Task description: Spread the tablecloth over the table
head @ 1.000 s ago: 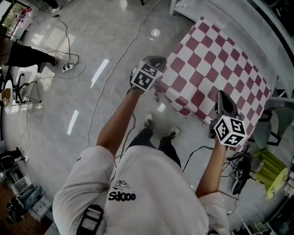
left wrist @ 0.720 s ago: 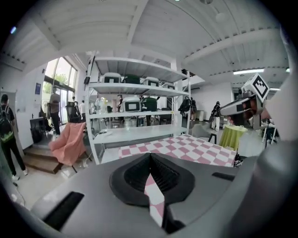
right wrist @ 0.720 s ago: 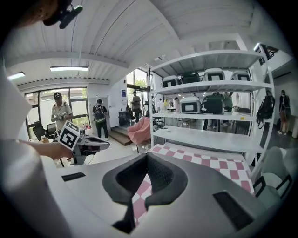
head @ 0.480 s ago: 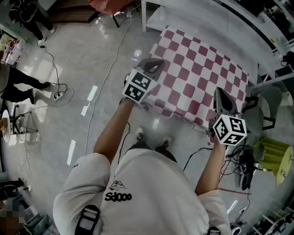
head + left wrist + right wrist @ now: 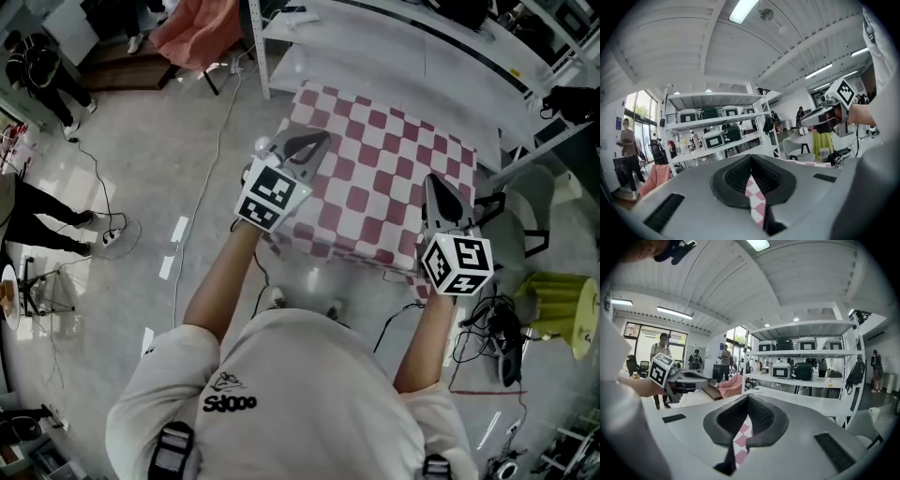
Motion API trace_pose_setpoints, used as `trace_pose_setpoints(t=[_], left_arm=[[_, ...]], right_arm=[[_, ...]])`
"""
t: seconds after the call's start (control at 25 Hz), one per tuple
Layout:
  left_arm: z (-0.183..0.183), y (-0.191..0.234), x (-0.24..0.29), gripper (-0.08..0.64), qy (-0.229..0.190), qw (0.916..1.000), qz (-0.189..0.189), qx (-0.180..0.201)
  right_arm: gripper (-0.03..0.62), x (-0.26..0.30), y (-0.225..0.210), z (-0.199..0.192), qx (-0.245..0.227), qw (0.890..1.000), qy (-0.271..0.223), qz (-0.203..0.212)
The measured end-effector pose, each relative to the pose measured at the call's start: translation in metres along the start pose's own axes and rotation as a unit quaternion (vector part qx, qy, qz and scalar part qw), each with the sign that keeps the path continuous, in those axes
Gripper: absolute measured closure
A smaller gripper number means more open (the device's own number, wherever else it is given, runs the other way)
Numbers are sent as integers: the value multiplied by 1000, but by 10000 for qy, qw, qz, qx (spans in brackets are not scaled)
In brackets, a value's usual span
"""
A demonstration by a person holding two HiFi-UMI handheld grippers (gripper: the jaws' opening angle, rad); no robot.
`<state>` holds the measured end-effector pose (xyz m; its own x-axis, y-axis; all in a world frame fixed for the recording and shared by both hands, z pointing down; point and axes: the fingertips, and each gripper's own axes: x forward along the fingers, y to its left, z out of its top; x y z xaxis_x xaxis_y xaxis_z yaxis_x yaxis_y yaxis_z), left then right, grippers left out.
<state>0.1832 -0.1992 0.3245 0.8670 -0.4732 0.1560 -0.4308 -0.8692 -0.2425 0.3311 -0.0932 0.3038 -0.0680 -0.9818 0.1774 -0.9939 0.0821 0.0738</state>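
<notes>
The red-and-white checked tablecloth [image 5: 380,178] hangs spread in front of me, held up by its near edge. My left gripper [image 5: 314,142] is shut on the near left corner, and a strip of the cloth [image 5: 756,199] shows pinched between its jaws. My right gripper [image 5: 434,186] is shut on the near right corner, with checked fabric [image 5: 742,439] showing between its pads. Both grippers point almost level, away from me. Each shows in the other's view: the right gripper [image 5: 829,115] and the left gripper [image 5: 682,380]. The table beneath the cloth is hidden.
A white shelf rack [image 5: 394,37] with boxes stands just behind the cloth. A grey chair [image 5: 525,225] and a yellow-green stool [image 5: 562,323] are at the right, with cables [image 5: 487,337] on the floor. A pink cloth [image 5: 197,33] and people stand at the left.
Both grippers have risen and moved forward, lifting the cloth's near edge. The cloth now sits higher and closer to the shelf rack in the head view.
</notes>
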Motion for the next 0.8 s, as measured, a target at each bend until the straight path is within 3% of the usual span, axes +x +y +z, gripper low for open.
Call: trace_pose_setpoints(t=[0.44,0.8], left_arm=[[65,-10,-17,531,-624,9980,39,136],[68,-21,-10,531,-598,9980,-84,193]], right_arm=[[577,-15,10,41,-474,9982,-378,40],[577,-13,5,43,-490,9983,-324,-11]])
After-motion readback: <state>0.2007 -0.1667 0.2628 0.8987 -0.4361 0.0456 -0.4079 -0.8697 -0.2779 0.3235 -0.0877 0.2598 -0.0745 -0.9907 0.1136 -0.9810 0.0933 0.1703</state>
